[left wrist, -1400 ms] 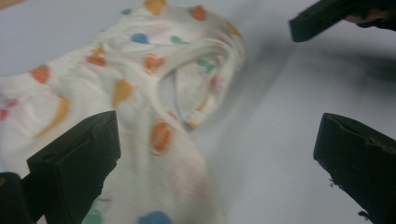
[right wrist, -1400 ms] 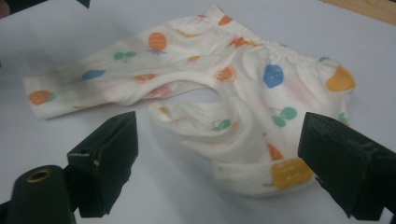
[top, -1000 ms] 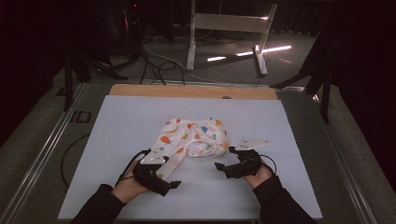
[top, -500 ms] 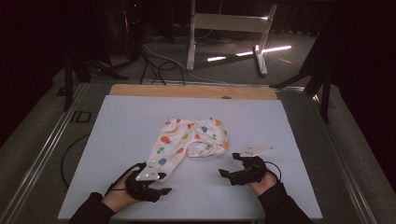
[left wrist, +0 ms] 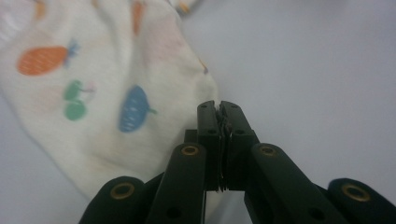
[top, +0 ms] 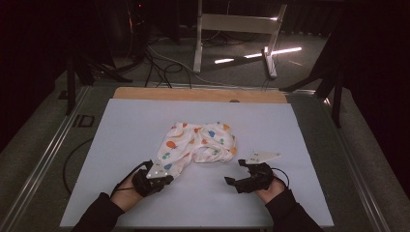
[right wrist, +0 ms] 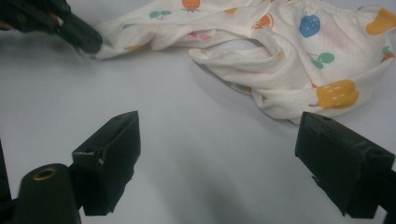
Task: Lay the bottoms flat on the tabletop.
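Note:
A small pair of cream trousers (top: 193,145) printed with coloured fruit lies crumpled in the middle of the white table (top: 145,121). My left gripper (top: 167,178) sits at the end of the left trouser leg. Its jaws have just been closing and now stand shut, pinching the hem (left wrist: 201,93) at their tips (left wrist: 218,105). My right gripper (top: 234,172) rests on the table below the other leg (right wrist: 280,93), jaws wide open (right wrist: 215,158) with bare table between them. The left gripper's tip (right wrist: 86,39) touches the leg's end in the right gripper view.
A wooden strip (top: 198,94) runs along the table's far edge. Beyond it are floor cables (top: 164,67) and a white metal frame (top: 237,24). Metal rails (top: 48,154) flank the table. A cable (top: 72,159) loops off the left side.
The left gripper's jaws have closed on the trouser leg's hem. Both hands have drawn slightly toward the near edge.

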{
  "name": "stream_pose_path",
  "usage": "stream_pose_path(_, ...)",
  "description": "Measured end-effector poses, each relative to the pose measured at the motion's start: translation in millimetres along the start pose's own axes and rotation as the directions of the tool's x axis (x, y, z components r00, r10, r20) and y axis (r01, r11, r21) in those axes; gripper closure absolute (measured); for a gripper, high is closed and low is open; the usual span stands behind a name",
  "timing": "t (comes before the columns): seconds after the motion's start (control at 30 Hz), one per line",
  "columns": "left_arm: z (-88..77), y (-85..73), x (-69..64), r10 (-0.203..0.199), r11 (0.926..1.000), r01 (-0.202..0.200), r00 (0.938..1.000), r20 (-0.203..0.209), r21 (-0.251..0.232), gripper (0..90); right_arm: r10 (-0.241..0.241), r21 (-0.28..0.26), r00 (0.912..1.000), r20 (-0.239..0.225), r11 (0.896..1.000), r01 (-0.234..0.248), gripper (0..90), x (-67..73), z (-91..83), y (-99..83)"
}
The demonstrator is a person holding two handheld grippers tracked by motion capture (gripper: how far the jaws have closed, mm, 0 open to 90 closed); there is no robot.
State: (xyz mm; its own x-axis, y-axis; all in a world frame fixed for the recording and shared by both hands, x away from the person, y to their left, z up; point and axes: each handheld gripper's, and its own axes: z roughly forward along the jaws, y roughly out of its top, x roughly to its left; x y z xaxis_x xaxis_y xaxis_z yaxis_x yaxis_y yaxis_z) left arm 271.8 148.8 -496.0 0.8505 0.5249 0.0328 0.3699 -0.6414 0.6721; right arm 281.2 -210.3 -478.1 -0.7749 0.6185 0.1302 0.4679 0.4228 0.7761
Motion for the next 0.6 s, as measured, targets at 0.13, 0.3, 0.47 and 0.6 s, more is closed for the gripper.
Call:
stream_pose_path(0.13,-11.7,1.4,13.6,-0.077,0.9950,0.075,0.9965,-0.033,-0.067,88.4,-0.003,-0.004,1.0000,-0.002,1.000,0.003,14.4,-0.1,-1.0,0.4)
stream_pose_path(0.3,-18.6,-6.5,32.6,-0.159,0.9835,0.148,0.9815,-0.107,-0.104,88.3,0.002,-0.003,1.0000,0.003,1.000,-0.002,14.5,-1.1,-1.0,0.2)
stream_pose_path(0.47,-22.4,-16.2,48.6,-0.221,0.9712,0.203,0.9641,-0.148,-0.125,88.2,-0.005,0.006,1.0000,0.003,1.000,0.005,14.5,-1.8,-0.4,-0.1)
stream_pose_path(0.6,-21.8,-24.3,57.5,-0.230,0.9713,0.213,0.9539,-0.192,-0.105,88.1,0.002,0.007,1.0000,0.004,1.000,-0.002,14.5,-2.2,0.8,-0.8)
